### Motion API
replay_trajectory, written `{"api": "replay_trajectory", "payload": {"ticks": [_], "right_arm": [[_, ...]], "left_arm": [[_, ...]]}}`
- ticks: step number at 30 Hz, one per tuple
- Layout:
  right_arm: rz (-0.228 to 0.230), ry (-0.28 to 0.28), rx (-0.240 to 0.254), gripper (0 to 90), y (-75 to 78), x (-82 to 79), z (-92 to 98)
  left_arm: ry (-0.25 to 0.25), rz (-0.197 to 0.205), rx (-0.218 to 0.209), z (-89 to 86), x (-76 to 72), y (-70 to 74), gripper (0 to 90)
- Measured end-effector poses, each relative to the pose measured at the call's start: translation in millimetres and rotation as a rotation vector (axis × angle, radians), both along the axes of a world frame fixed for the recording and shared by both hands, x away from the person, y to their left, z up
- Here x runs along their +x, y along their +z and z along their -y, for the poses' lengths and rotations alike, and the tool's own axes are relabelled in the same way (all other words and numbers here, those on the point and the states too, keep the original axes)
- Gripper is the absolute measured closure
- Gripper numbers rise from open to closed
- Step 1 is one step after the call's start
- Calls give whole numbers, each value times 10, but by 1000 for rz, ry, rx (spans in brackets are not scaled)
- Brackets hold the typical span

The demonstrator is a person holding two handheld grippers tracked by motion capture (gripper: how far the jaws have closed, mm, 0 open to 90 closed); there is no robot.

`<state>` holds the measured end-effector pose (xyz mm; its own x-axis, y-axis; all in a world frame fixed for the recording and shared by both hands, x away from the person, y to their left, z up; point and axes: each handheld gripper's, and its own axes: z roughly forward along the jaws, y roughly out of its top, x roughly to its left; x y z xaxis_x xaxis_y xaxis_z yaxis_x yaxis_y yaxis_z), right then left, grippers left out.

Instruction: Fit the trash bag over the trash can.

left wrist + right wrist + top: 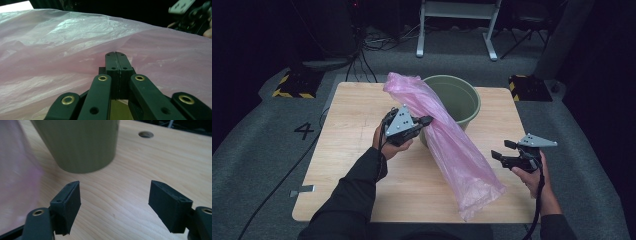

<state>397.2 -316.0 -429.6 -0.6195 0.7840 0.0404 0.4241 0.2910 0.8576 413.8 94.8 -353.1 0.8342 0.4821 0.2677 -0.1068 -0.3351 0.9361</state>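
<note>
While the pink plastic bag (447,145) slants from the green bucket (457,102) down onto the wooden table (352,150), the left gripper (424,120) pinches its film, jaws closed; right gripper (501,150) gapes wide beside it.

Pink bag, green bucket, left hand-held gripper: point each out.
pink plastic bag (447,145), high view, middle of its long body.
green bucket (464,97), high view, inner wall near the rim.
left hand-held gripper (116,55), left gripper view, tips of its closed jaws at the bag.

Left claw (116,54) clamped on pink bag (62,42)
</note>
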Motion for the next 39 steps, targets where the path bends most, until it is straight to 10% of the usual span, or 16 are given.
{"api": "replay_trajectory", "payload": {"ticks": [12,27,39], "right_arm": [[113,95,56,263,566,-244,-275],[72,234,34,192,533,-284,-780],[113,163,49,215,752,-391,-597]], "left_arm": [[3,-18,42,155,110,11,896],[-3,-19,70,351,102,32,896],[9,-4,102,382,101,38,895]]}}
